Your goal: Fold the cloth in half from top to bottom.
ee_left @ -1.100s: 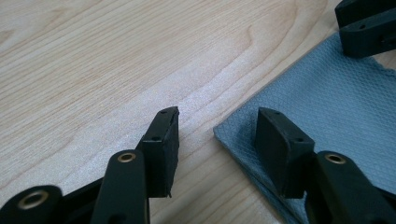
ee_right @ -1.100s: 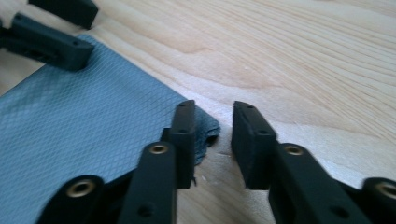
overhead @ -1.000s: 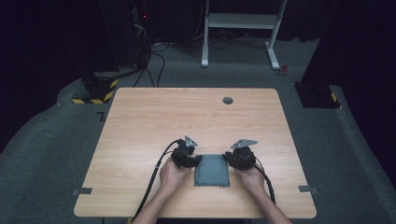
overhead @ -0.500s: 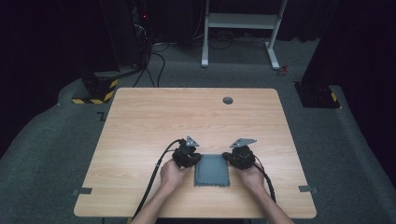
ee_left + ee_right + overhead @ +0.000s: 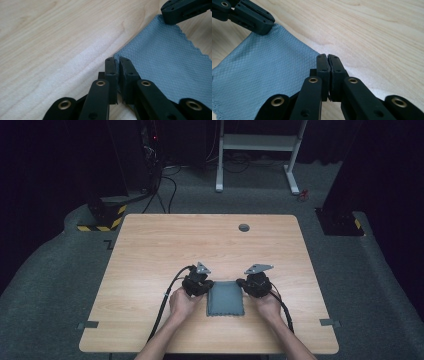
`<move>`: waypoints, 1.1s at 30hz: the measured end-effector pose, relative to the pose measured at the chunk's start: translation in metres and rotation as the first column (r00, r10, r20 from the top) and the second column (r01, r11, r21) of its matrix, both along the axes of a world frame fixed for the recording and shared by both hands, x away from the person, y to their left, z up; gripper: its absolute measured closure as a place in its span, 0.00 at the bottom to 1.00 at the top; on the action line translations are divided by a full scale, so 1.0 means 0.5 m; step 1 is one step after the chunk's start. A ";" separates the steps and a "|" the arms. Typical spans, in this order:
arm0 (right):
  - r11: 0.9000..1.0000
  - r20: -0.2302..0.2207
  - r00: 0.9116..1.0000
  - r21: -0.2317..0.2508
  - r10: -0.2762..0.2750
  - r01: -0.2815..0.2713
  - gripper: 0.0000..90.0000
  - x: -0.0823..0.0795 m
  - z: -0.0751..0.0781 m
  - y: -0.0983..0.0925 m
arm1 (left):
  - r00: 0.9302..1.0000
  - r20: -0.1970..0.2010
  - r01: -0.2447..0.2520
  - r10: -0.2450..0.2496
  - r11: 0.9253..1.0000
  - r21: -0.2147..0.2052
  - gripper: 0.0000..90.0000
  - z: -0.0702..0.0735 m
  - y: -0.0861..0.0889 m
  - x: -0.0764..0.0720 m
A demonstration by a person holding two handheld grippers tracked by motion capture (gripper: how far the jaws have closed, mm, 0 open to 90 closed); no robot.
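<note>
Nearest the person's edge of the counter: two forearms entering from below, each hand carrying a gripper with a trailing black cable.

Cloth: grey-blue, diamond-weave, scalloped along one edge, folded to a rectangle, lying flat on the light wood between the two hands, close to the near edge.

Left gripper: at the cloth's far left corner. Jaws have just been closing and now stand clenched on that corner, the fabric edge pinched between the pads. Seen from above at, touching the cloth's left side.

Right gripper: at the cloth's far right corner, jaws pressed together on the corner's tip. Seen from above at.

Mid counter: bare wood.

Far edge of counter: small round dark grommet.

Beyond the counter: grey carpeted floor, a white frame on legs, a black-and-yellow striped base at left, dark cables.
</note>
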State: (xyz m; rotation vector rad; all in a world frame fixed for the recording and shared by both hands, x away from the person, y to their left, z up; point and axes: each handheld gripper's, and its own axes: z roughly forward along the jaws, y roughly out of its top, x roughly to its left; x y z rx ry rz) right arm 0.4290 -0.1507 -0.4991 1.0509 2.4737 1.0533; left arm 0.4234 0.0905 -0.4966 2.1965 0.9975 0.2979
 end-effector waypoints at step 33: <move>0.993 0.010 0.994 -0.042 -0.106 0.106 0.98 0.091 -0.015 0.041 | 0.996 -0.001 -0.089 0.089 0.996 -0.027 0.95 -0.023 0.015 0.089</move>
